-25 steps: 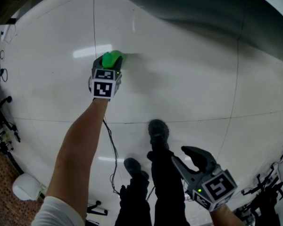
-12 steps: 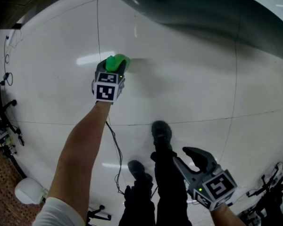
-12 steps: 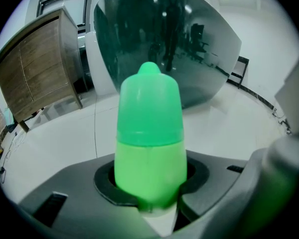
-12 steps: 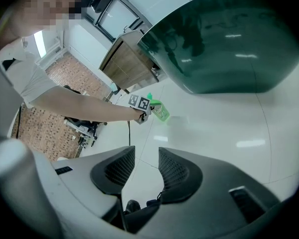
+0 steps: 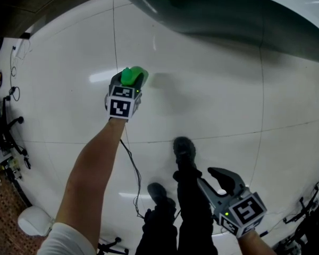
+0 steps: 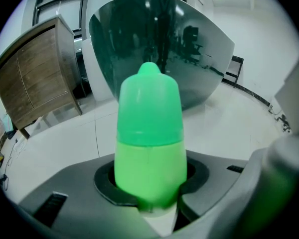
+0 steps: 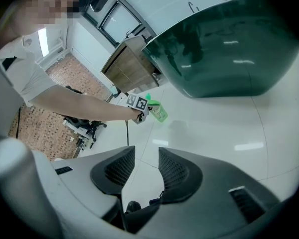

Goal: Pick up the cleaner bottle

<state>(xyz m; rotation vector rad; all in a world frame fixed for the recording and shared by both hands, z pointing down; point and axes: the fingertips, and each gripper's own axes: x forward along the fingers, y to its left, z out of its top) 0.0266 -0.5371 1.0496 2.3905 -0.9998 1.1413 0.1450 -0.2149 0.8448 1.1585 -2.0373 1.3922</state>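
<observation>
Cleaner bottle (image 5: pixel 134 73), green: clamped in left tool (image 5: pixel 128 81), carried a little higher than a second ago, clear of the floor (image 5: pixel 212 105), toward its far edge. Pick-up judged essentially complete. Right tool (image 7: pixel 146 156): jaws apart, empty.

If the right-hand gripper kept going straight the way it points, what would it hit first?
Most likely the white floor: the right gripper, jaws apart and empty, aims down at bare tile. A dark shoe sits just below that line.
</observation>
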